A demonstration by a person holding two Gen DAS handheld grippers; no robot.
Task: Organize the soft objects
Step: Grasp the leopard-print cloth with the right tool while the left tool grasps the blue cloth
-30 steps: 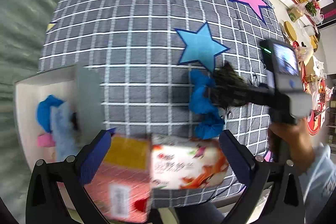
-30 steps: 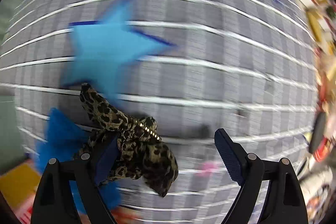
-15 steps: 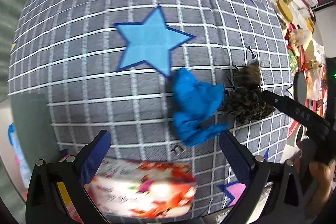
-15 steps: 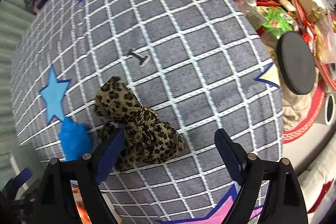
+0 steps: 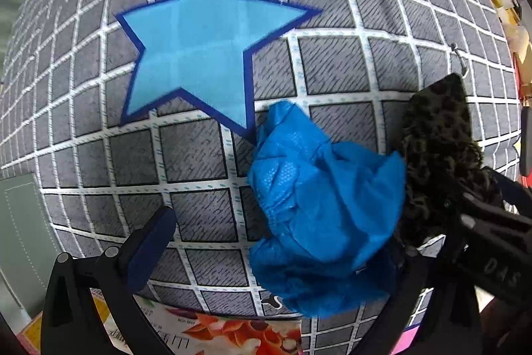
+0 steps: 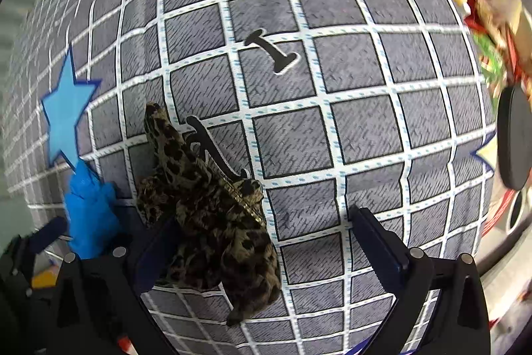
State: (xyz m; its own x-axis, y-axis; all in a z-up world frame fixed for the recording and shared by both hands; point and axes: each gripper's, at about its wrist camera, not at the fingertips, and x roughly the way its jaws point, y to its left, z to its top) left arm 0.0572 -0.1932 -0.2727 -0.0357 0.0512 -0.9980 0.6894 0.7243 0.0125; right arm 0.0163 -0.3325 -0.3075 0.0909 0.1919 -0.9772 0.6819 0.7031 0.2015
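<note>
Blue cloth (image 5: 319, 208) lies crumpled on the checked tablecloth (image 5: 332, 69), touching the leopard scrunchie (image 6: 212, 215) beside it. Both look light and limp (take each by its bunched middle). Left gripper (image 5: 282, 242) straddles the cloth, open; right gripper (image 6: 262, 245), just widened, holds nothing, with the scrunchie against 1 finger.

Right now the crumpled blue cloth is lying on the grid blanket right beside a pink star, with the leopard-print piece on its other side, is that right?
Not quite. The star beside the blue cloth is light blue, not pink, as the left wrist view shows. The rest holds: the cloth lies on the grid blanket with the leopard-print piece on its other side.
</note>
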